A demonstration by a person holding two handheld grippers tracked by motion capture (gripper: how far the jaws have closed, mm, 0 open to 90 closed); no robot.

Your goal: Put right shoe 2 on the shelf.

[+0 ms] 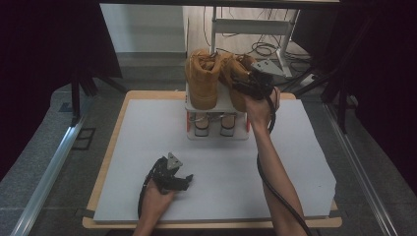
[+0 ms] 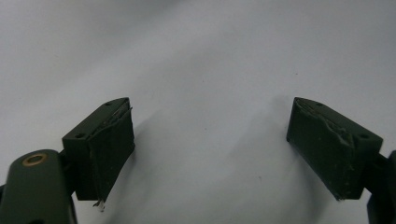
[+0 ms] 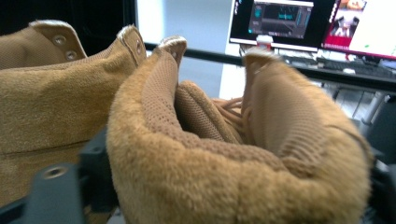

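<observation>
- Your right claw (image 1: 250, 84), upper centre of the high view, has its jaws spread wide around the padded collar of the right boot (image 1: 237, 73); whether the pads still press the collar you cannot tell.
- That boot stands on the top tier of the white shoe rack (image 1: 216, 105), beside the left boot (image 1: 201, 78). Pull back at an angle and a jaw could snag the collar and tip the boot off the rack.
- A nudge sideways could knock it into its neighbour.
- Your left claw (image 1: 183, 181) rests wide and empty on the white surface (image 1: 295, 162), lower left.
</observation>
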